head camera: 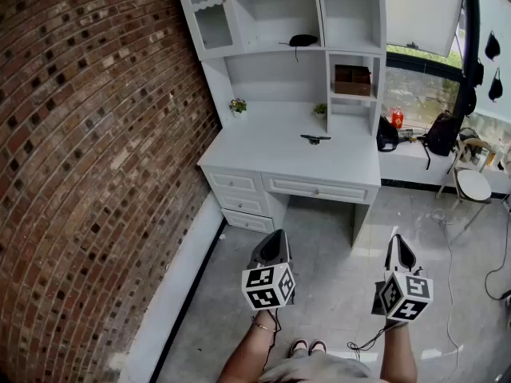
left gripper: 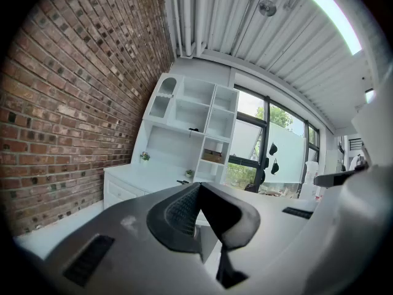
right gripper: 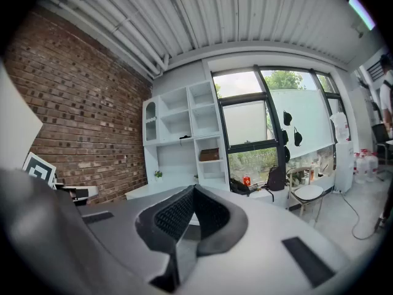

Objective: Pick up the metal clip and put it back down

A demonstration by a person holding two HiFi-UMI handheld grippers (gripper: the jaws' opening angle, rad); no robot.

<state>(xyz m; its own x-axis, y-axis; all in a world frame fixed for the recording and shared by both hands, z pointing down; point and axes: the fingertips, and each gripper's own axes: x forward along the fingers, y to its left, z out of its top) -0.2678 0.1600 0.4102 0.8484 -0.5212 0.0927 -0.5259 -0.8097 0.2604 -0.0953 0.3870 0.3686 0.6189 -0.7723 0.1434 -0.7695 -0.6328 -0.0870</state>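
The person stands well back from the white desk [head camera: 263, 148], a gripper in each hand, both held low over the floor. The left gripper [head camera: 277, 238] has its jaws pressed together with nothing between them. The right gripper [head camera: 399, 244] is likewise clenched on air.

The metal clip [head camera: 315, 139] lies on the worktop toward its back right corner, just in front of the right-hand potted plant [head camera: 320, 109] and well apart from both grippers. It is a small dark shape, too far off to make out in detail. In the left gripper view the metal clip [left gripper: 182, 181] is only a dark speck just above the jaw. In the right gripper view that gripper's own jaws cover that part of the desk.

I cannot identify the black thing [head camera: 303, 40] on the upper shelf. The person's arms are cut off at the head view's bottom edge.
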